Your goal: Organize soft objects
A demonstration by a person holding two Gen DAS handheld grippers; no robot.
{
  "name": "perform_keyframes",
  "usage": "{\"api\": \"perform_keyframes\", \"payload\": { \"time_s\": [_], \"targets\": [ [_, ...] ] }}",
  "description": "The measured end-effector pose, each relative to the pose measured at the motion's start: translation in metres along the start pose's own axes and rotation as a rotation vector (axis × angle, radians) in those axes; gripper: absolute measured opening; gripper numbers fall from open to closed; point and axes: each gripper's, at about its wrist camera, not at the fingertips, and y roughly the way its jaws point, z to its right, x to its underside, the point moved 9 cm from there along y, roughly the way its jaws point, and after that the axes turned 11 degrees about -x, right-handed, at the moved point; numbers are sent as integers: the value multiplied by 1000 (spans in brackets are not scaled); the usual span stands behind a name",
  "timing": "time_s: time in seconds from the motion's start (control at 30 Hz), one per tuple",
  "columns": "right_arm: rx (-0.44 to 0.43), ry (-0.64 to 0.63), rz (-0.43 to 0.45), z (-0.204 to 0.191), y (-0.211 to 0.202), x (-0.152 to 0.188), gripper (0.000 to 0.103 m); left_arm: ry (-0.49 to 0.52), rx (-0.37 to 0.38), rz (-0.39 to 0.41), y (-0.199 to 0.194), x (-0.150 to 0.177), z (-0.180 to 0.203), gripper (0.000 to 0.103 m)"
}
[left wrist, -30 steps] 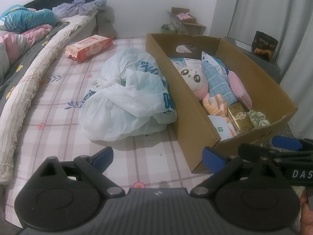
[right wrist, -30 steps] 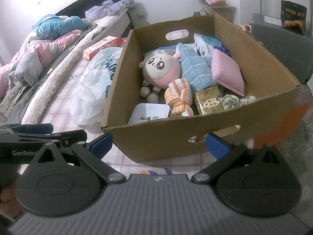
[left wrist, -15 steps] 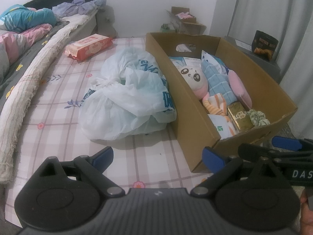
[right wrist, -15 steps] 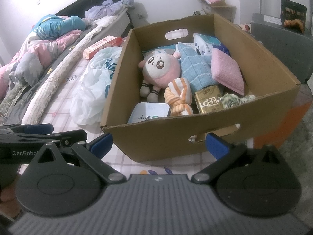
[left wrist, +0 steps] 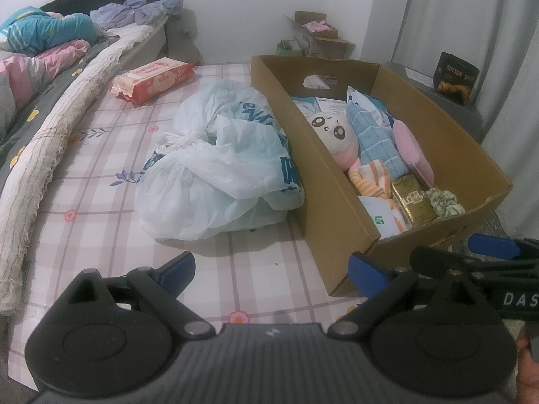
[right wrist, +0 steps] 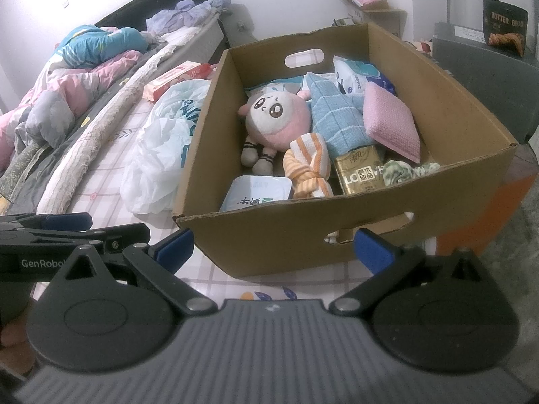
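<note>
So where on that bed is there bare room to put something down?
Bare sheet lies between the plastic bag and the left claw, and between the bag and the pink wipes pack. The cardboard box is crowded; only its far-left corner floor shows.

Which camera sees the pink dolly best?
The right wrist view: the plush doll shows face, body and striped legs. The left wrist view shows only her face and some pink, the cardboard box wall hiding the rest.
</note>
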Motion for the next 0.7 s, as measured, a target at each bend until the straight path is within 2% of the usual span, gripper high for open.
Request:
{"api": "perform_keyframes", "payload": {
  "time_s": [0.7],
  "targets": [
    [6,8,2,1,-1,4,102,-10,5,-14,2,1,-4,99]
  ]
}}
